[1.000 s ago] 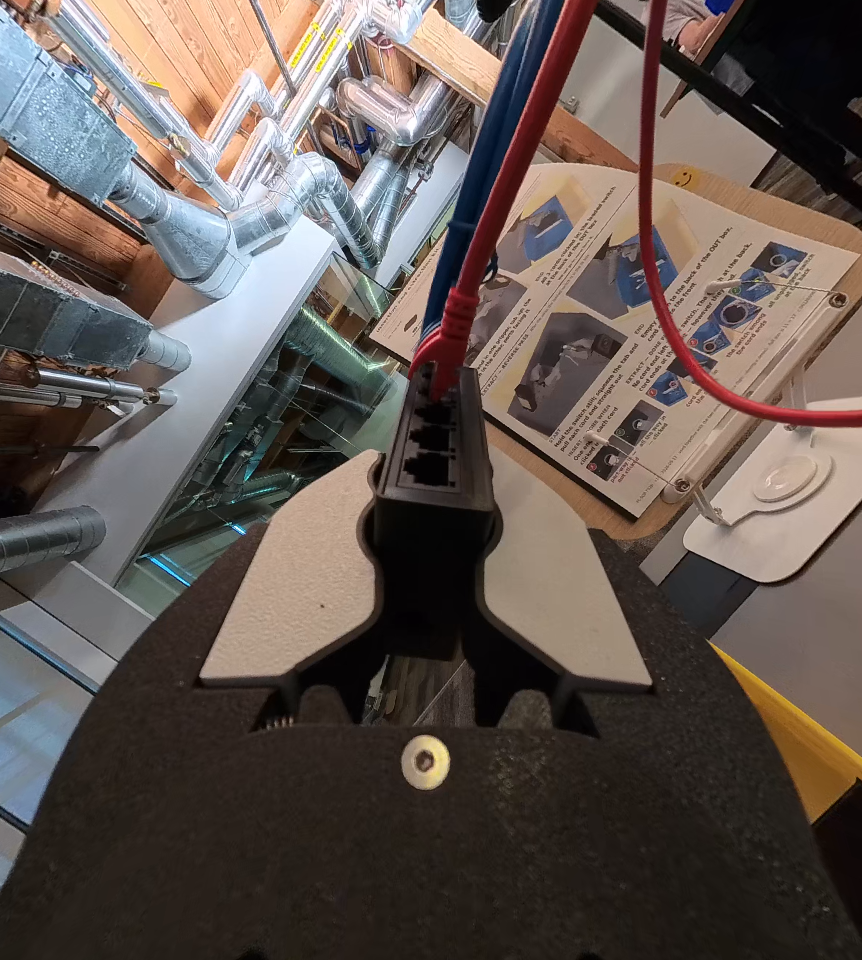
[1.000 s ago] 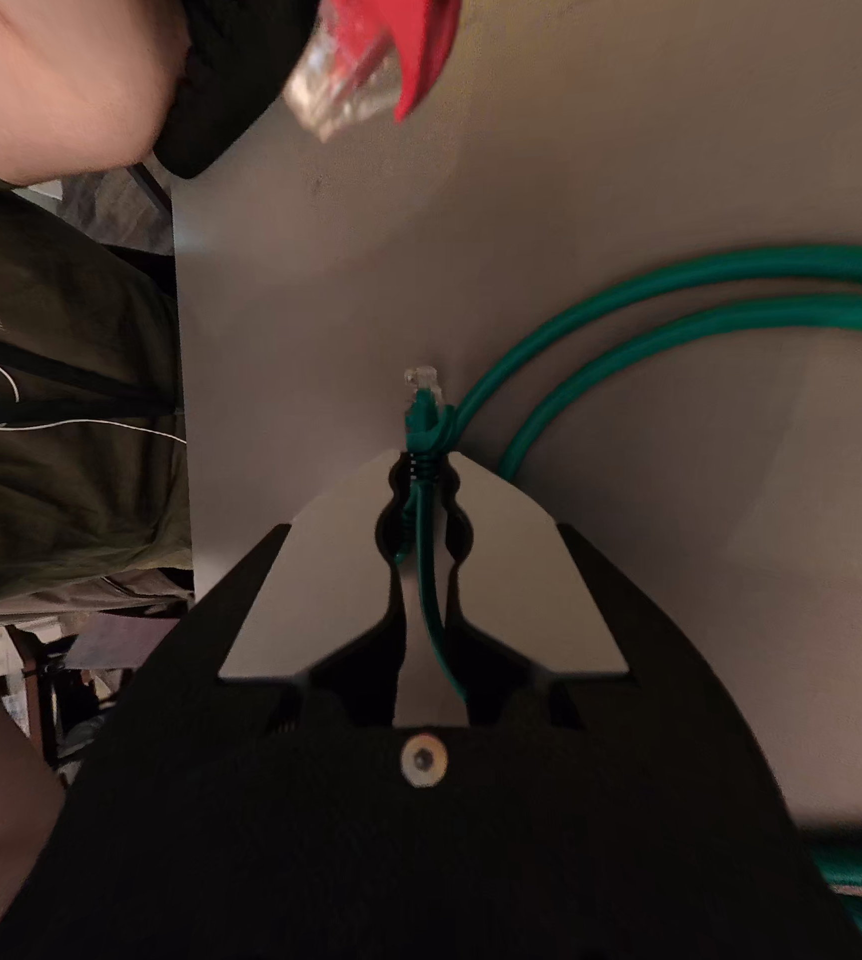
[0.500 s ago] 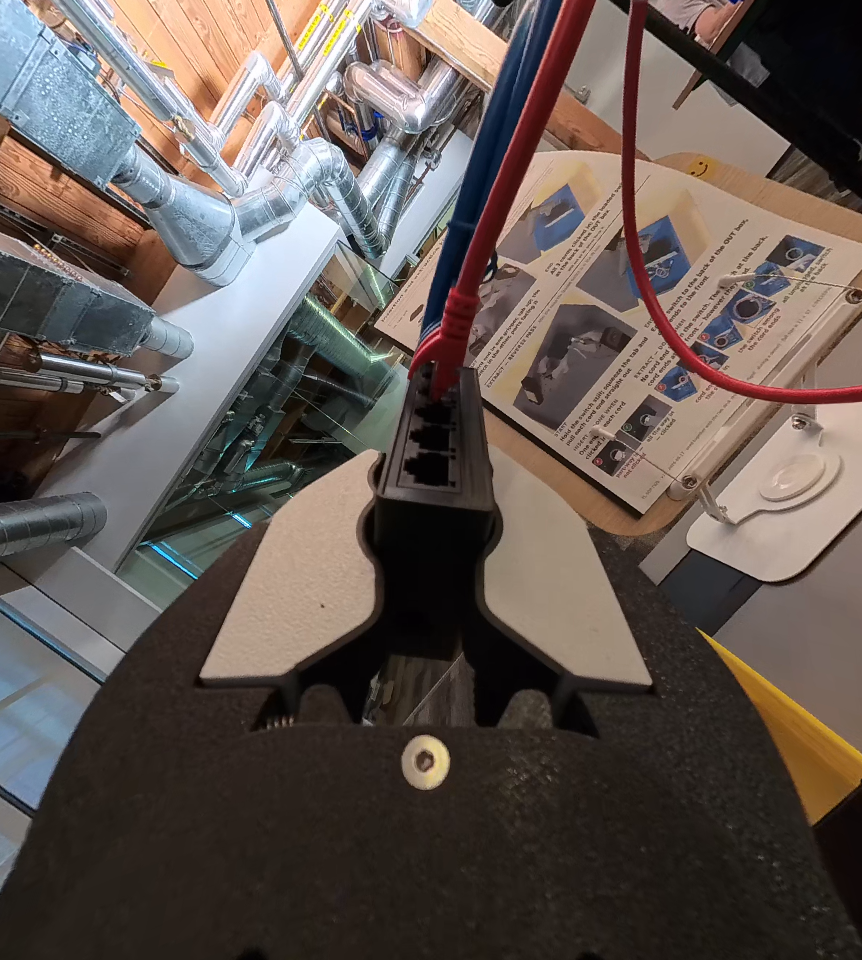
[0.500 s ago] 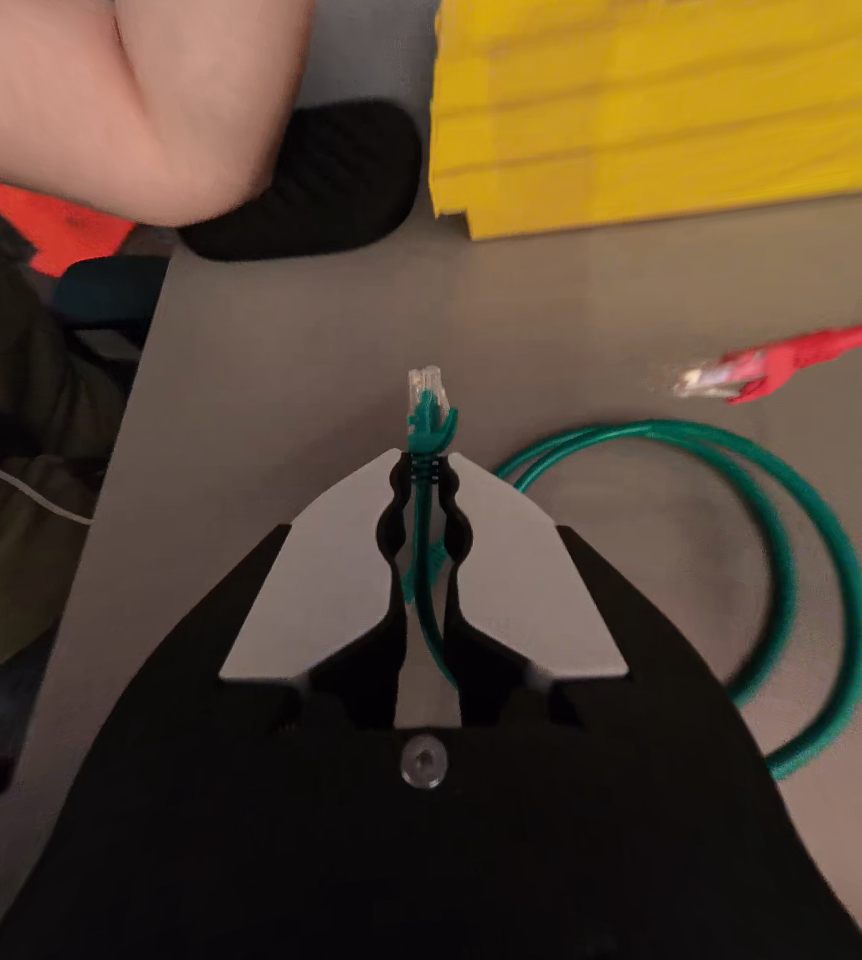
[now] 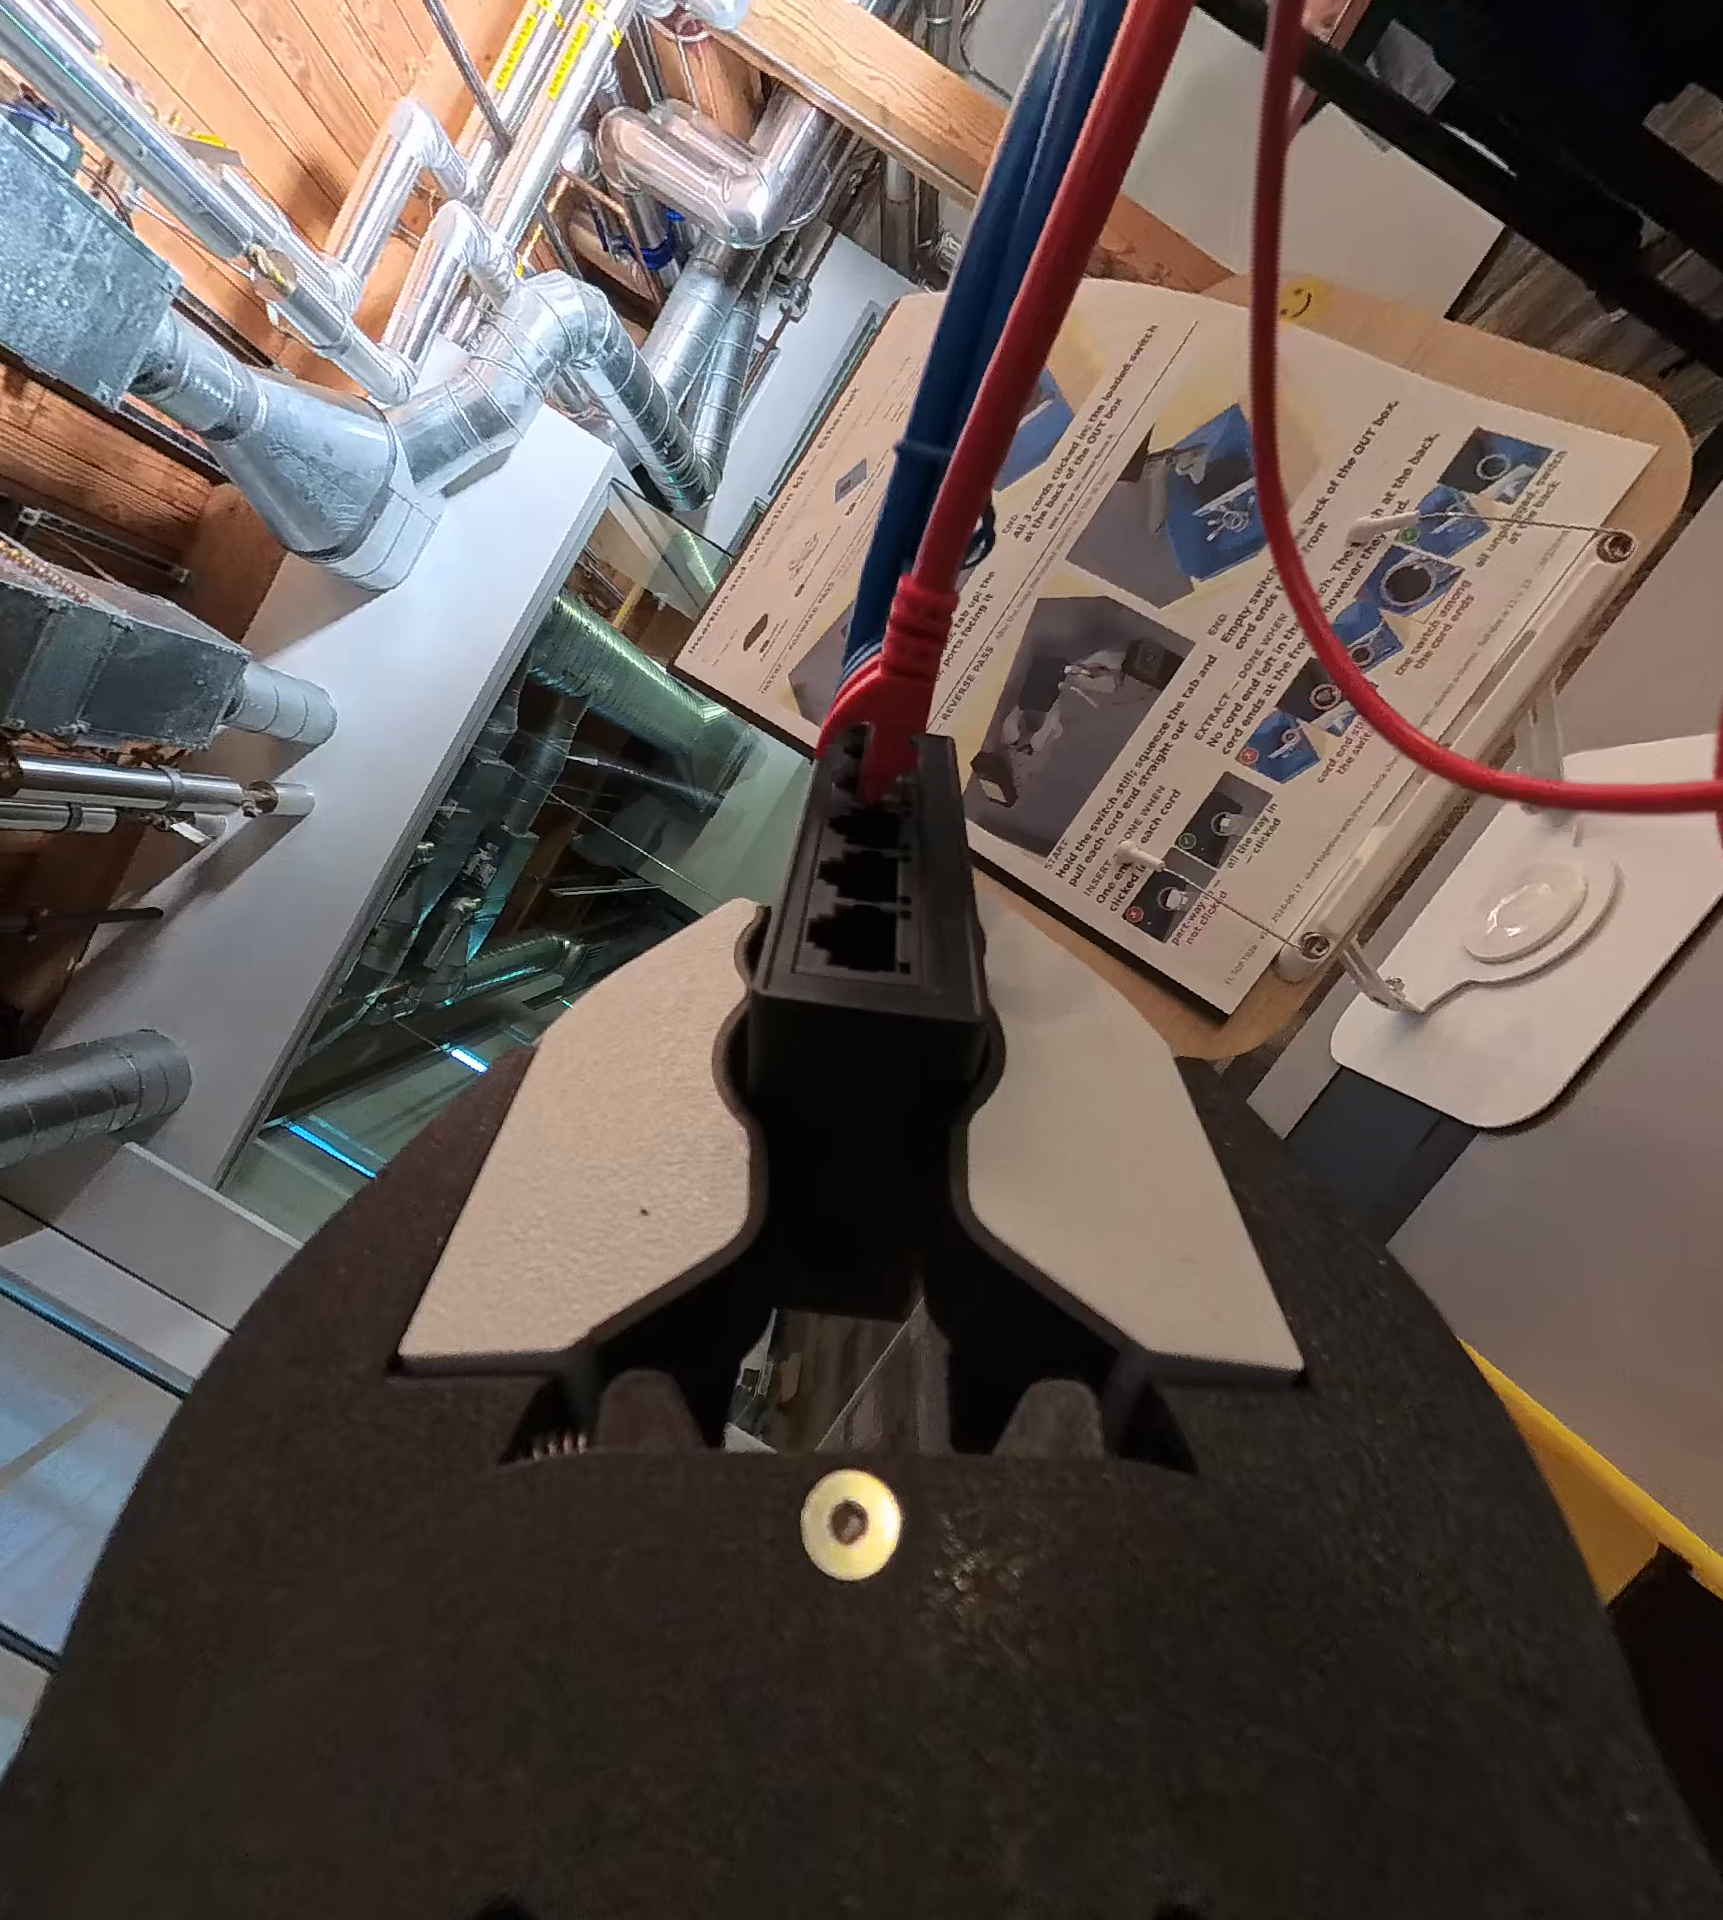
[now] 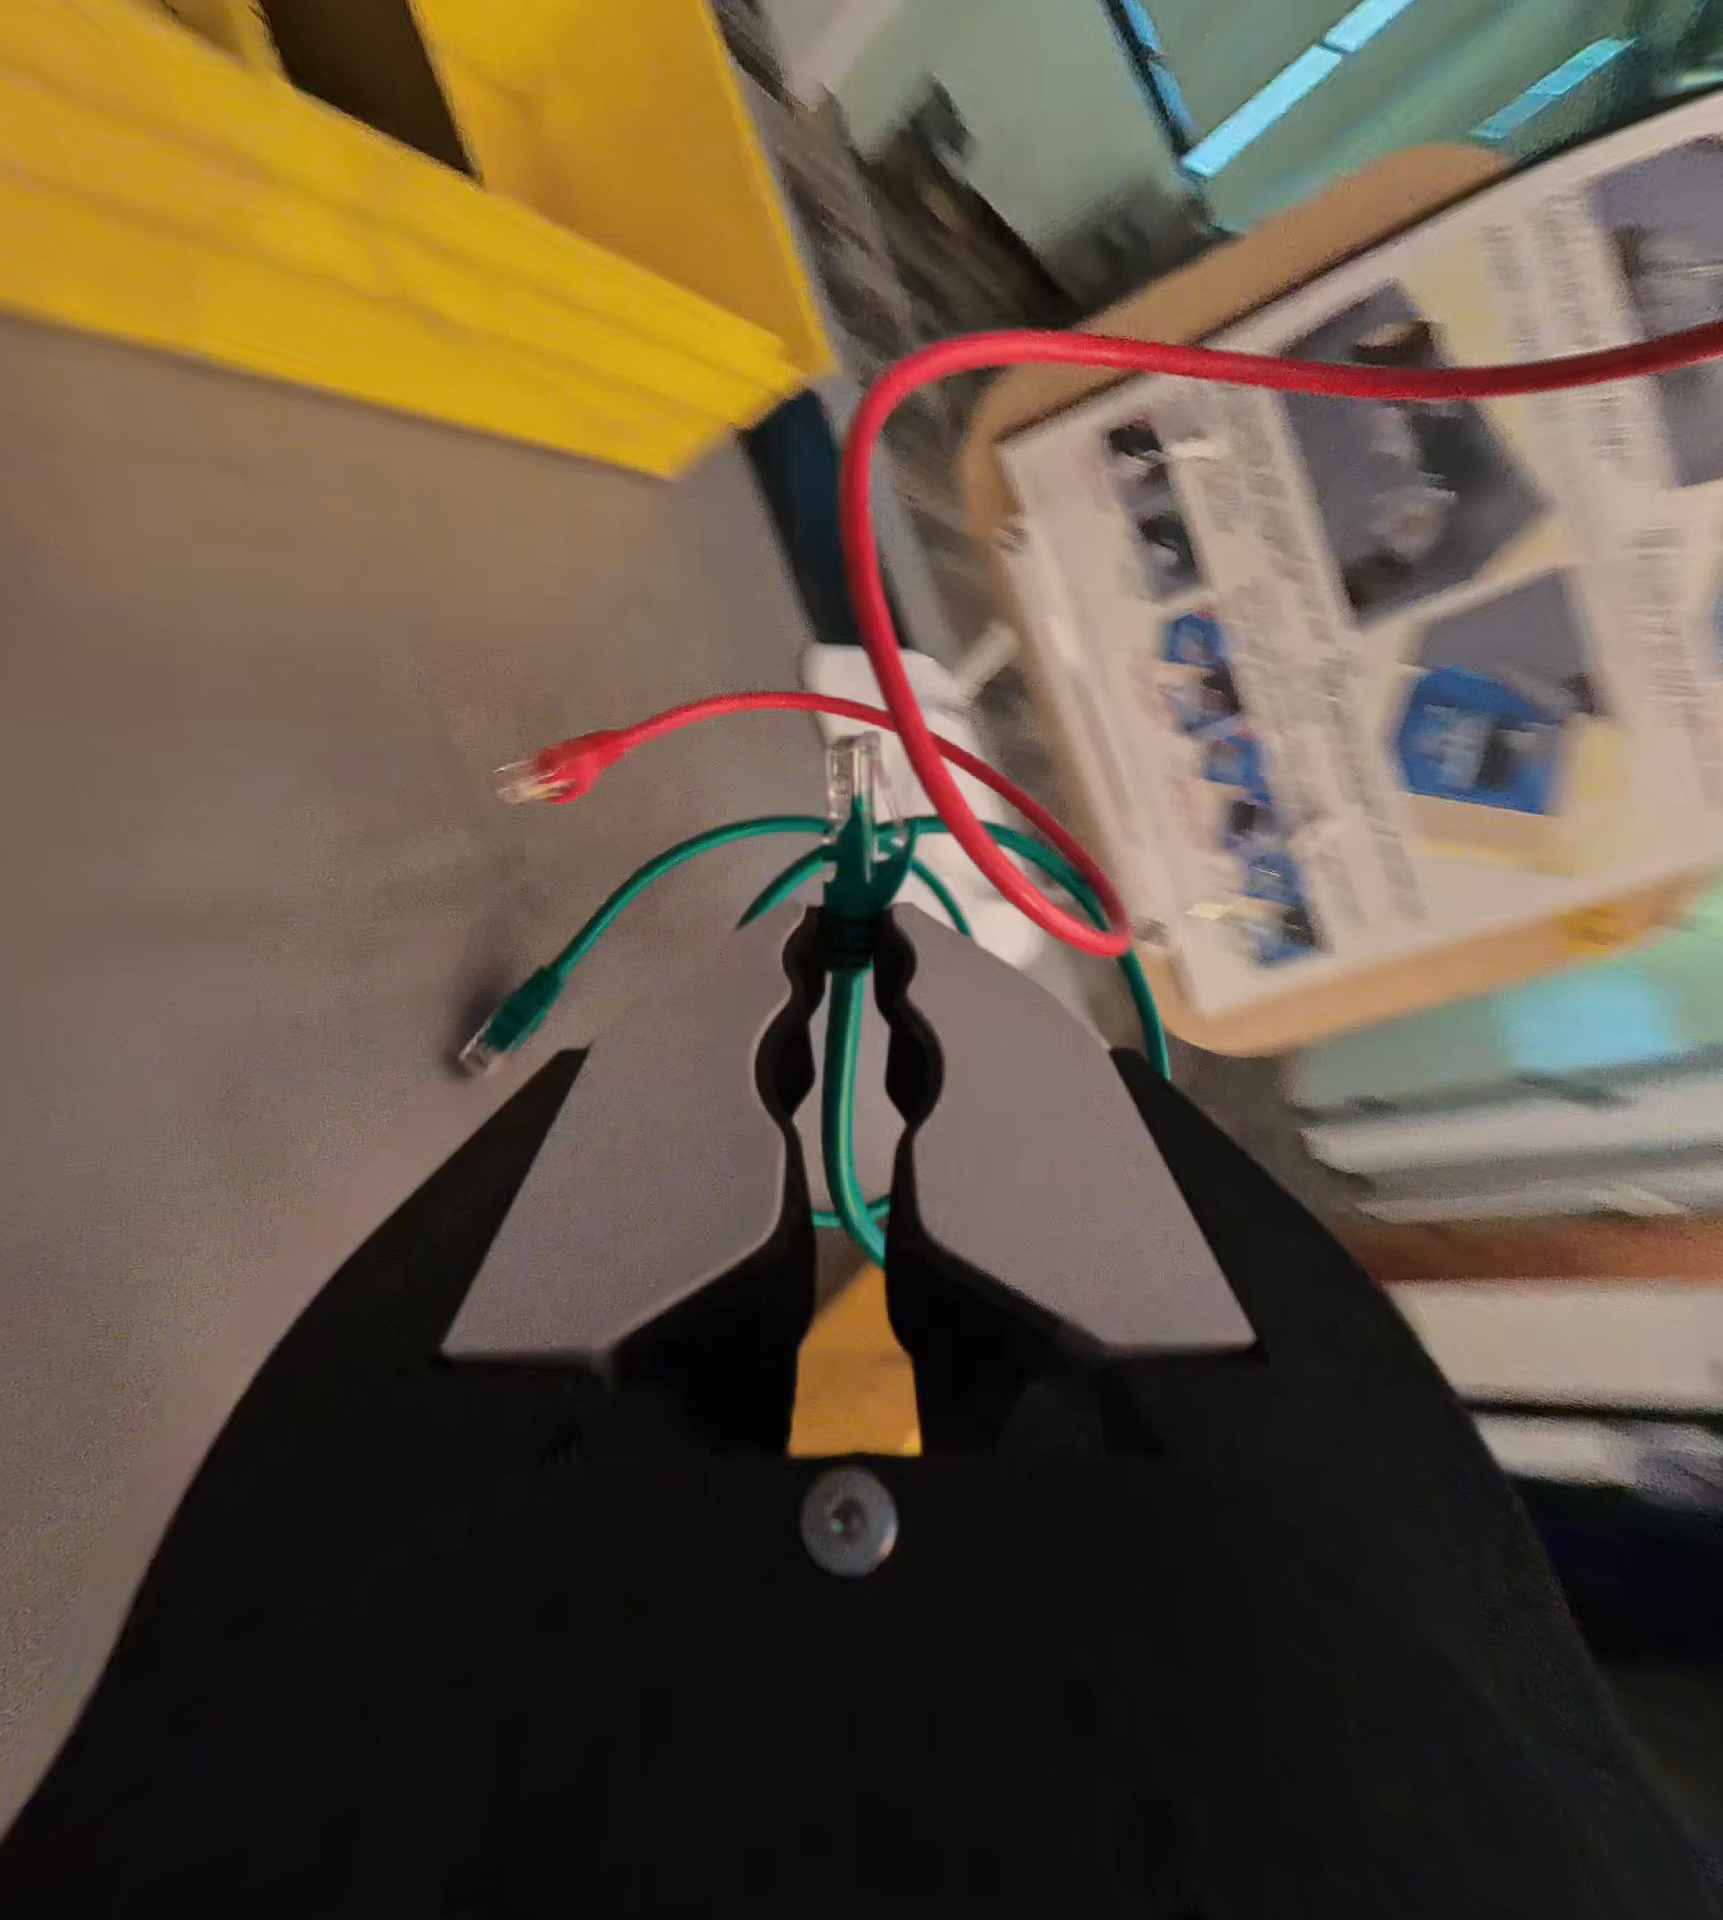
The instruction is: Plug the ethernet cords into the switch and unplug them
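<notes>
Since half a second ago, your right hand-held gripper point(image 6: 852, 914) has swung from the bench point(image 6: 213, 727) toward the instruction board point(image 6: 1459, 582), its jaws clamped on the green cord point(image 6: 841, 1081) just behind the clear plug. Your left hand-held gripper point(image 5: 862, 997) grips the black switch point(image 5: 867, 935); a red cord point(image 5: 914, 644) and a blue cord point(image 5: 950, 343) occupy its far ports, the near ports open. Only the right view shows the yellow bin point(image 6: 337, 260), contents unseen, and the loose red and green plugs on the bench.
</notes>
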Demonstrator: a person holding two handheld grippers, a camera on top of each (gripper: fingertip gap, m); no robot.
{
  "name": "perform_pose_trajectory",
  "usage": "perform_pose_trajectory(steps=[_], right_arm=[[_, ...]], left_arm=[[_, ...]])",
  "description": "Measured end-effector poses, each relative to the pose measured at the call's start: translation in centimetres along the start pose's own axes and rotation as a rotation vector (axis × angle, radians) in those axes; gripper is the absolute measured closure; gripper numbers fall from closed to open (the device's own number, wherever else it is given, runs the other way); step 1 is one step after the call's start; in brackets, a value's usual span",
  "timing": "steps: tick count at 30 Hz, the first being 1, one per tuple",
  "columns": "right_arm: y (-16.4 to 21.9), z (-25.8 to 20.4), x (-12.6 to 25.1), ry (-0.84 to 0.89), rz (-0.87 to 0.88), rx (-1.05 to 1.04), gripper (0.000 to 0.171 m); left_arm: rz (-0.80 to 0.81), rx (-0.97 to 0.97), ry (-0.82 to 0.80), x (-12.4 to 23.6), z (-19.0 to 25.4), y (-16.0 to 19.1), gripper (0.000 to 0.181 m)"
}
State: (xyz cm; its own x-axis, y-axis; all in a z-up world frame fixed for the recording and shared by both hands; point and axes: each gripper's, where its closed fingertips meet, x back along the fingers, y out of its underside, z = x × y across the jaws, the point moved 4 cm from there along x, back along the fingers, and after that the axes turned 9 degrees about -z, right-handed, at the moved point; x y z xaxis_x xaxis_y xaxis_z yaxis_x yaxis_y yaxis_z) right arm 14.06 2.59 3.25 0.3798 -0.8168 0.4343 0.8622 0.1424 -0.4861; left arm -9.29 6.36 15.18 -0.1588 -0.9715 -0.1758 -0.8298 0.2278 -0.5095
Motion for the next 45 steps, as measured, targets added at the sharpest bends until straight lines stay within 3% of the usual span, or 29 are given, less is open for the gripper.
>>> perform_pose_trajectory(steps=[6,10,15,20,25,29,37,41,45], right_arm=[[0.2,0.1,0.1,0.32,-0.08,0.145,0.161],[-0.1,-2.9,-1.9,0.363,-0.124,0.275,0.161],[1.2,-9.7,-5.3,0.27,-0.201,0.452,0.161],[0.3,-12.5,-5.7,0.142,-0.215,0.36,0.161],[-0.2,-14.5,-6.0,0.13,-0.252,0.432,0.161],[1.0,-10.8,-6.3,0.098,-0.257,0.376,0.161],[2.8,2.4,-5.2,0.013,-0.173,0.069,0.161],[2.1,7.9,-4.2,0.195,-0.164,0.159,0.161],[0.5,5.0,-4.0,0.303,-0.195,0.376,0.161]], left_arm=[[-0.016,0.022,-0.014,0.0,-0.6,0.6,0.151],[-0.024,0.037,-0.027,0.1,-1.1,1.0,0.151],[-0.025,0.055,-0.039,0.4,-1.7,1.3,0.151],[-0.018,0.064,-0.042,0.5,-1.8,1.2,0.151],[-0.014,0.067,-0.04,0.5,-1.8,1.2,0.151],[-0.009,0.081,-0.046,0.7,-2.2,1.3,0.151],[-0.023,0.112,-0.066,1.0,-3.1,2.2,0.151],[-0.022,0.119,-0.081,1.2,-3.4,2.2,0.151],[-0.024,0.125,-0.088,1.3,-3.6,2.4,0.151]])
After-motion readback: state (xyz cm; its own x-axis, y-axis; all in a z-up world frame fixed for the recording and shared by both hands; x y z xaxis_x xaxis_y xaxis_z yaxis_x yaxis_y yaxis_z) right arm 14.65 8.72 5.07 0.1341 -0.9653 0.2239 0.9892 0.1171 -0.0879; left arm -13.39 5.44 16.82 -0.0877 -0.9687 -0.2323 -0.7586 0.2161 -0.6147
